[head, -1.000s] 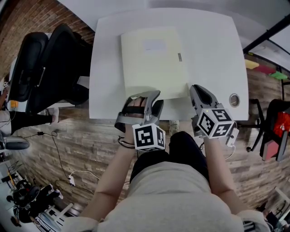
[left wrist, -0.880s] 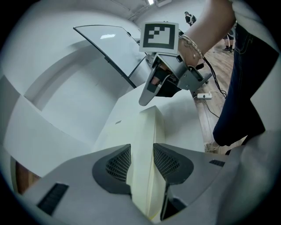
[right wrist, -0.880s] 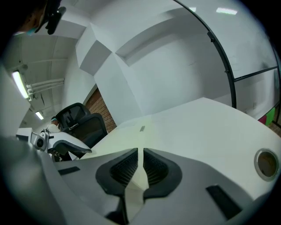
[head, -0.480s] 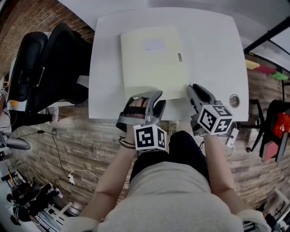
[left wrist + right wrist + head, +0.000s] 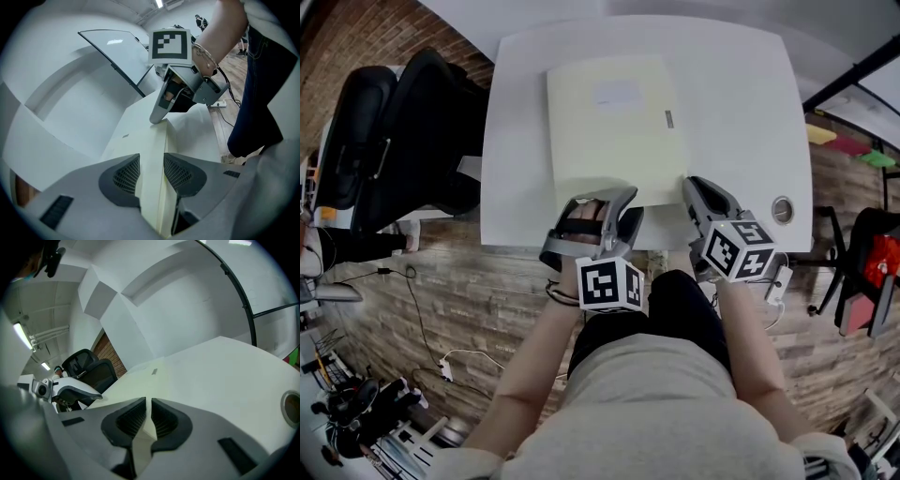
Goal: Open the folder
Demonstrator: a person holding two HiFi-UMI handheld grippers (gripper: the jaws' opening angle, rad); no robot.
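Observation:
A pale yellow folder [image 5: 614, 127] lies shut and flat on the white table [image 5: 741, 103], with a white label and a small metal tab [image 5: 668, 118] on its cover. My left gripper [image 5: 614, 199] is at the folder's near edge. In the left gripper view its jaws [image 5: 151, 171] are shut on the folder's edge [image 5: 140, 136]. My right gripper [image 5: 689, 183] is at the near right corner. In the right gripper view the jaws [image 5: 149, 416] pinch a thin cream sheet of the folder [image 5: 140, 380]. The right gripper's tip [image 5: 157, 117] also shows in the left gripper view.
Black office chairs [image 5: 403, 122] stand left of the table. A round cable hole [image 5: 782, 208] sits near the table's front right corner. The table's near edge runs just under both grippers. Cables lie on the wooden floor [image 5: 441, 300].
My right gripper has shifted slightly left and forward at the folder's corner. The left gripper has barely moved, and the folder still lies flat.

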